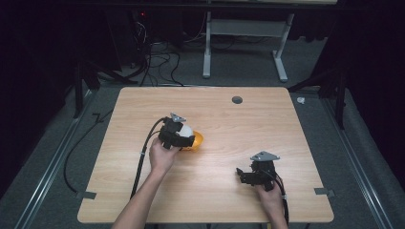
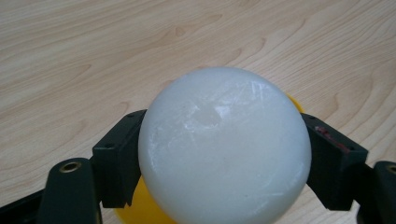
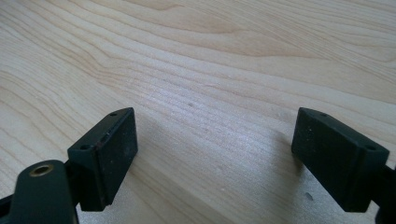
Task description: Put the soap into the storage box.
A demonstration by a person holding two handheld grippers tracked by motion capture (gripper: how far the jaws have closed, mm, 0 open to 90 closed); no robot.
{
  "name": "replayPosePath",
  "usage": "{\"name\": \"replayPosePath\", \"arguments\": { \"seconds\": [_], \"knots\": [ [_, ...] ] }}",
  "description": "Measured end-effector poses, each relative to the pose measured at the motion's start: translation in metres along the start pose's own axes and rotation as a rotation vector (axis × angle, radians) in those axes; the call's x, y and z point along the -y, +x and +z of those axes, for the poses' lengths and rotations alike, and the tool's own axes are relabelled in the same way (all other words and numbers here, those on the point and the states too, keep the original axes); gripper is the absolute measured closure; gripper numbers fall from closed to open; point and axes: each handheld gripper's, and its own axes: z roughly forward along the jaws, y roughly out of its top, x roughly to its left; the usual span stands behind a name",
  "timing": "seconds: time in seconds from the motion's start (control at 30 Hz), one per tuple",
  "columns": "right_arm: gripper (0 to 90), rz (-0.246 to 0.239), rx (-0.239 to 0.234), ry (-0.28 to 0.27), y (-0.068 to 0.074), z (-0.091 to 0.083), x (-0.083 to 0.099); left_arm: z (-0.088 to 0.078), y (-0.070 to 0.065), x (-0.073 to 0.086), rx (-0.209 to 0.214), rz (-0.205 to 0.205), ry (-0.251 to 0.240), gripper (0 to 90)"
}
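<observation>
A white ball (image 2: 224, 149) is clamped between the two black jaws of the left hand-held gripper (image 1: 177, 131), one jaw pressed against each side of it, as is seen in the left gripper view. In the high view the same ball (image 1: 185, 129) is found left of centre on the wooden worktop (image 1: 229, 119), directly over a yellow bowl-like object (image 1: 197, 141). A sliver of that yellow object (image 2: 135, 207) is seen under and behind the ball in the left gripper view; whether the ball is resting in it or is held just above it cannot be told. The left hand (image 1: 161, 156) is wrapped around the gripper body, and a black cable (image 1: 142, 157) is trailed from it toward the near edge of the worktop.

The right hand-held gripper (image 1: 244, 174) is held low over the worktop nearer the front right, well apart from the ball. Its jaws are spread wide with nothing between them, and bare wood grain (image 3: 210, 93) is shown in the gap. A small dark round grommet (image 1: 237, 99) is set in the worktop near the far edge. Nothing is placed between the two grippers.
</observation>
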Motion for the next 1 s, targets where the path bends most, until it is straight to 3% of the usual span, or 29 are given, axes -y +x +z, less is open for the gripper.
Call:
{"name": "replayPosePath", "arguments": {
  "seconds": [0.3,0.43,1.0],
  "knots": [
    [15.2,-0.001,-0.001,0.000,0.000,0.000,0.000,0.015,-0.002,0.002,-0.019,0.006,0.040,24.2],
    [15.2,-0.003,-0.001,0.000,0.000,0.000,0.000,0.019,-0.001,0.005,-0.012,-0.010,0.045,24.2],
    [15.2,-0.006,-0.001,0.002,0.000,0.000,0.000,0.026,0.000,0.009,-0.010,-0.028,0.065,24.1]
  ]
}}
